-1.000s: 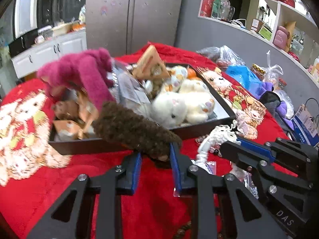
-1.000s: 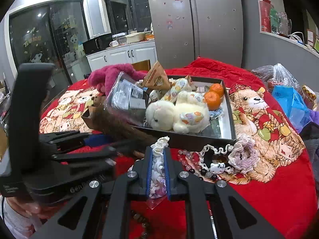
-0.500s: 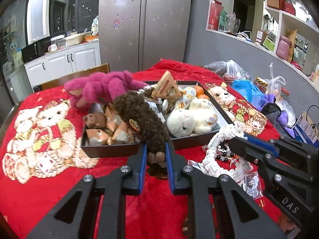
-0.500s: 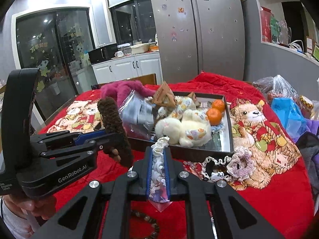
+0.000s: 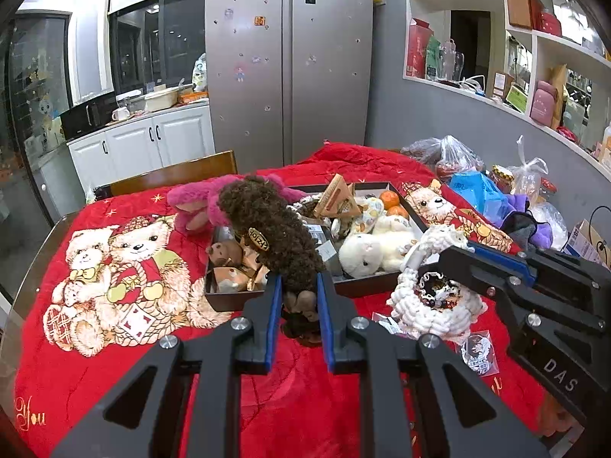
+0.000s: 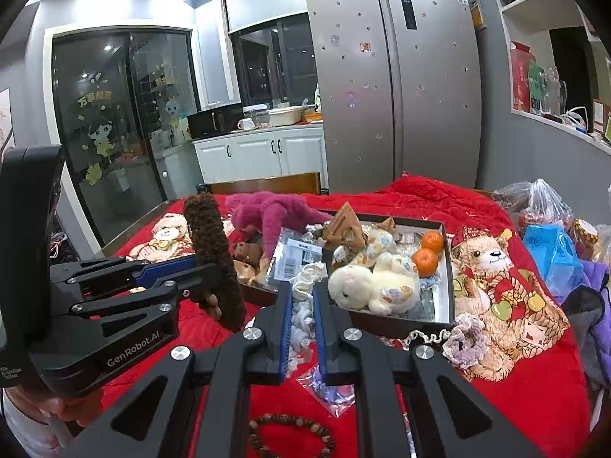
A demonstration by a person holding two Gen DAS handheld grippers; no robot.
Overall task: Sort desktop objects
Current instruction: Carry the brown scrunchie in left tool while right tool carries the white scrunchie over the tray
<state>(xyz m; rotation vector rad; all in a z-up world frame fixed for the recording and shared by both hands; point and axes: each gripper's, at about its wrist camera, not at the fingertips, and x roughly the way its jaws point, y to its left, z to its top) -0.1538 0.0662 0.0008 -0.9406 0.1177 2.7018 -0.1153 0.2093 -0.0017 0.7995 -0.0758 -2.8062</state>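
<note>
The left gripper (image 5: pixel 299 297) clamps a brown plush (image 5: pixel 269 240) upright at 6 o'clock of the tray (image 5: pixel 225 301), while the right gripper (image 6: pixel 303 316), at 3 o'clock of it, pinches a white scrunchie (image 6: pixel 305 297) above the red cloth (image 6: pixel 534 393).

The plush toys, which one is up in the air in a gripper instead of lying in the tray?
The curly dark brown plush, pinched by the left gripper. The pink plush and white plush lie at the black tray.
</note>
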